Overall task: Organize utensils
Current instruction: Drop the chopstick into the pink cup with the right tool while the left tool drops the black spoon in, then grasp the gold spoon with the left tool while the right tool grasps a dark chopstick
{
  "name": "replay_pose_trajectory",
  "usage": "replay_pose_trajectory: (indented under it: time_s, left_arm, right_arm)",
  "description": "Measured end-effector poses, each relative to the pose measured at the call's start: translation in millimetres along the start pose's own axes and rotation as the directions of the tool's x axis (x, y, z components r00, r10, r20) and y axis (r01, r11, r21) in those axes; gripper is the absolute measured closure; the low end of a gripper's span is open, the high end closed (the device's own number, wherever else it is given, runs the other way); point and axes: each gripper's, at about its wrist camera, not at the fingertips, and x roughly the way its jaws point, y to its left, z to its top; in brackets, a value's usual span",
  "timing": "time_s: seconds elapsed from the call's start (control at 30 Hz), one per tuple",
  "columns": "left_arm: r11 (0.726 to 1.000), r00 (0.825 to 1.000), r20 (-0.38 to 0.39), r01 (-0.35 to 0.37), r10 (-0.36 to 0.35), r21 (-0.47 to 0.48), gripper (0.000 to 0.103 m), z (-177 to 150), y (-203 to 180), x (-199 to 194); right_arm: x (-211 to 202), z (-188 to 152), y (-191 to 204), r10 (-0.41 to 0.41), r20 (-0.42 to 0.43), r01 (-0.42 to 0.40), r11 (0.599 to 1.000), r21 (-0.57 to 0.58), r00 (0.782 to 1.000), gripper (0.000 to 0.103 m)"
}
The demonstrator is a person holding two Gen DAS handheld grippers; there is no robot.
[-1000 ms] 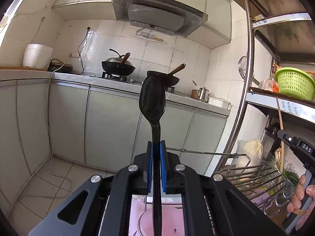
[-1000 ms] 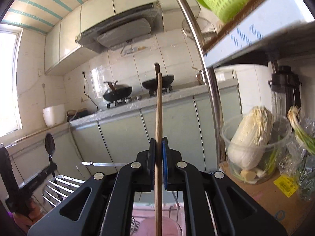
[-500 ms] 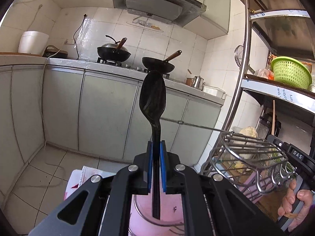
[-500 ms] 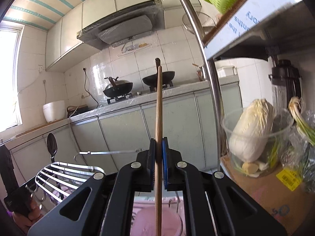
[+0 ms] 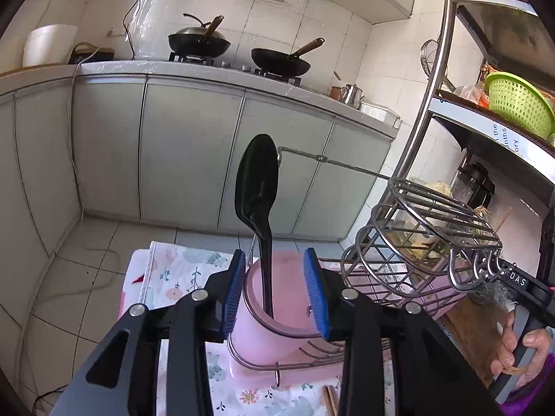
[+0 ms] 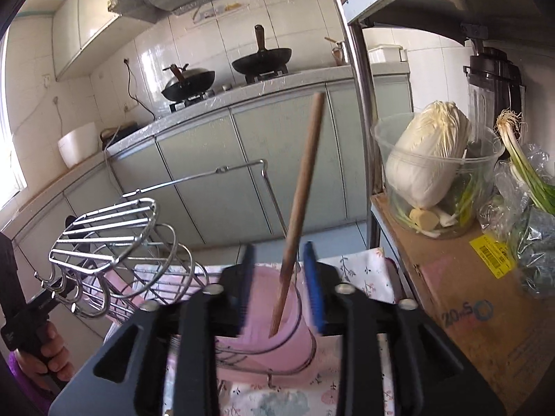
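Opening just now, both grippers' jaws released: left gripper (image 5: 275,291) spread around black plastic spoon (image 5: 257,192), right gripper (image 6: 279,286) around wooden stick (image 6: 298,208), both standing in pink plastic holder (image 5: 277,326), previously clamped.

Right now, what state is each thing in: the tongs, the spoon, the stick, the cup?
left tongs: open, just released
right tongs: open, just released
black spoon: standing in cup, bowl up
wooden stick: leaning in cup
pink cup: upright in wire rack
wire rack: no utensils visibly hanging

Inside the pink cup (image 5: 277,332) the black spoon's (image 5: 257,187) handle end is hidden — the wooden stick's (image 6: 301,194) too.
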Motion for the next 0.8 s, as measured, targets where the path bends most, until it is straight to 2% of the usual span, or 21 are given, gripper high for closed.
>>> replay_pose_trajectory:
  time_s: [0.13, 0.3, 0.43, 0.5, 0.57, 0.67, 0.8]
  left_arm:
    - [1.000, 1.000, -0.024, 0.005, -0.005, -0.023, 0.068, 1, 2, -11]
    - [0.998, 0.998, -0.055, 0.036, -0.039, -0.053, 0.068, -8, 5, -37]
    - [0.997, 0.991, -0.121, 0.058, -0.064, -0.055, 0.068, -26, 5, -53]
    - [0.995, 0.981, -0.175, 0.074, -0.085, -0.067, 0.068, -39, 4, -55]
    - [0.991, 0.963, -0.247, 0.084, -0.107, -0.100, 0.068, -53, 4, -53]
    - [0.983, 0.920, -0.363, 0.100, -0.150, -0.153, 0.071, -79, 3, -42]
    - [0.970, 0.836, -0.511, 0.095, -0.199, -0.222, 0.078, -115, 0, -18]
  right_arm:
    - [-11, -3, 2, -0.008, -0.018, 0.008, 1.000, -0.022, 1.000, 0.061]
    - [-33, -15, -1, -0.017, -0.037, 0.017, 1.000, -0.008, 0.999, 0.061]
    - [-51, -37, -4, 0.011, -0.081, -0.009, 1.000, 0.023, 0.997, 0.061]
    - [-55, -50, -4, 0.036, -0.123, -0.032, 0.999, 0.036, 0.992, 0.061]
    - [-55, -67, -4, 0.064, -0.182, -0.054, 0.997, 0.056, 0.981, 0.061]
    - [-48, -90, -5, 0.121, -0.280, -0.097, 0.990, 0.101, 0.952, 0.061]
    - [-37, -119, -1, 0.185, -0.387, -0.138, 0.980, 0.144, 0.903, 0.061]
